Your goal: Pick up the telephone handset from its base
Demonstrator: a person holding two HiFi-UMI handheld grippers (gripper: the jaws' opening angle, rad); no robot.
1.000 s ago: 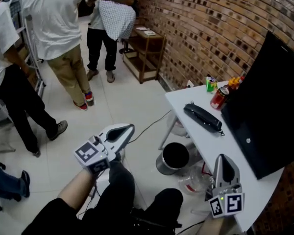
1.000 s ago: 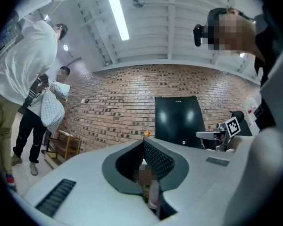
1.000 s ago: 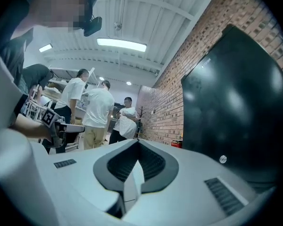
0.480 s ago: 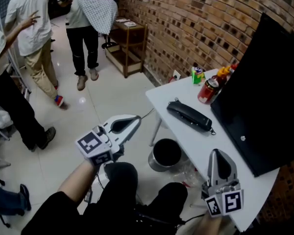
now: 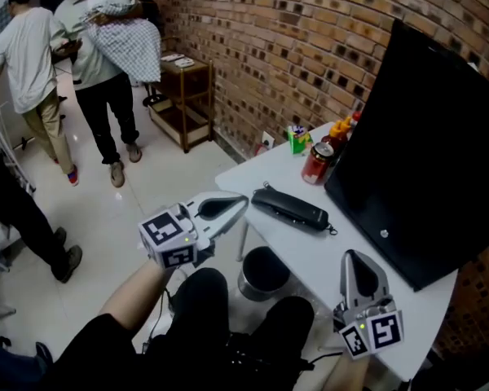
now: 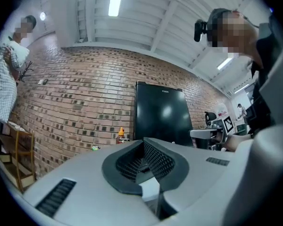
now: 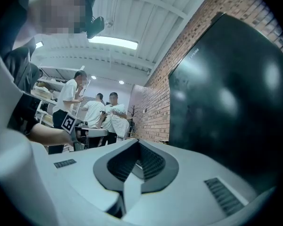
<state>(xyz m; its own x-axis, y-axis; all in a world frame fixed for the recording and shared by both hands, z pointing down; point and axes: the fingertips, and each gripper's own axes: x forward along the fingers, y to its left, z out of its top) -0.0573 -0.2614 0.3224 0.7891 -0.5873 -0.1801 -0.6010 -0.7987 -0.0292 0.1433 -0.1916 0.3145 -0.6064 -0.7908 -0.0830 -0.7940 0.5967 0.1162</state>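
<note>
Handset (image 5: 292,208): black, flat on the white surface (image 5: 342,255), just beyond left claw (image 5: 238,206).
Claws: left claw and right claw (image 5: 356,261) both pressed together, empty.
Handling: we judge it light, rigid, slick; take mid-body.

The left gripper (image 5: 238,206) and right gripper (image 5: 353,259) are pale grey shells with dark mesh insets and black-and-white marker cubes (image 5: 169,239), above black trousers (image 5: 204,320).

Black screen (image 5: 416,137), right corner off-frame

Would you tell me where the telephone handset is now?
Head view, centre: the telephone handset lies on the white table between the left gripper and the black monitor, below the red can.
</note>
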